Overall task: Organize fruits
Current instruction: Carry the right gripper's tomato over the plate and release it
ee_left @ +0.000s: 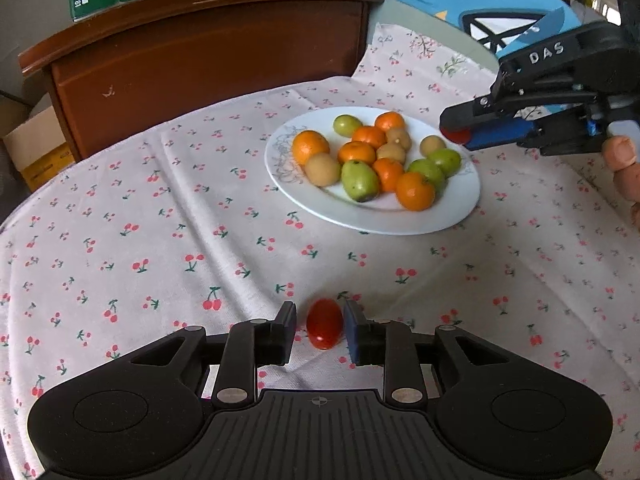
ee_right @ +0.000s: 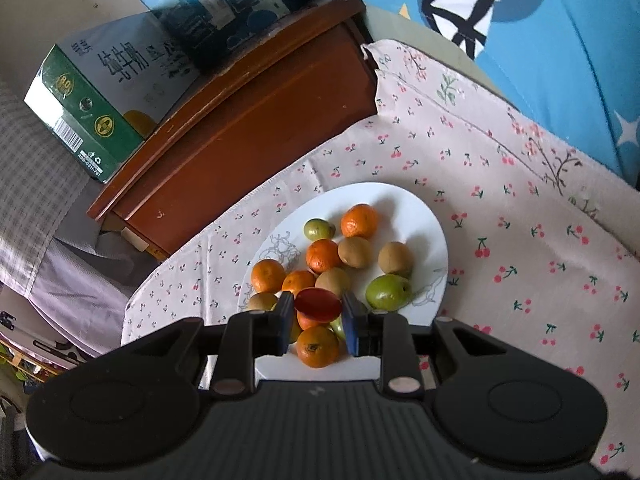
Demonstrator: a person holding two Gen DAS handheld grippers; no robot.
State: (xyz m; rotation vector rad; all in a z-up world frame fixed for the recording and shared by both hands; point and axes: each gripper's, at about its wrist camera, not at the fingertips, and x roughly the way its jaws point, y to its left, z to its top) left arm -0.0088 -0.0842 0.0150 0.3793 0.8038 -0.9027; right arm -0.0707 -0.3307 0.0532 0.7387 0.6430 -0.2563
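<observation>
A white plate on the cherry-print cloth holds several oranges, green fruits and brown kiwis; it also shows in the right wrist view. My left gripper is low over the cloth, its jaws around a red cherry tomato: the right pad touches it, a small gap shows on the left. My right gripper is shut on a second red tomato and holds it above the plate's near side; the right gripper is also in the left wrist view.
A brown wooden cabinet stands behind the table with green and blue cartons on it. The person's blue shirt is at the far right. The cloth is wrinkled to the left of the plate.
</observation>
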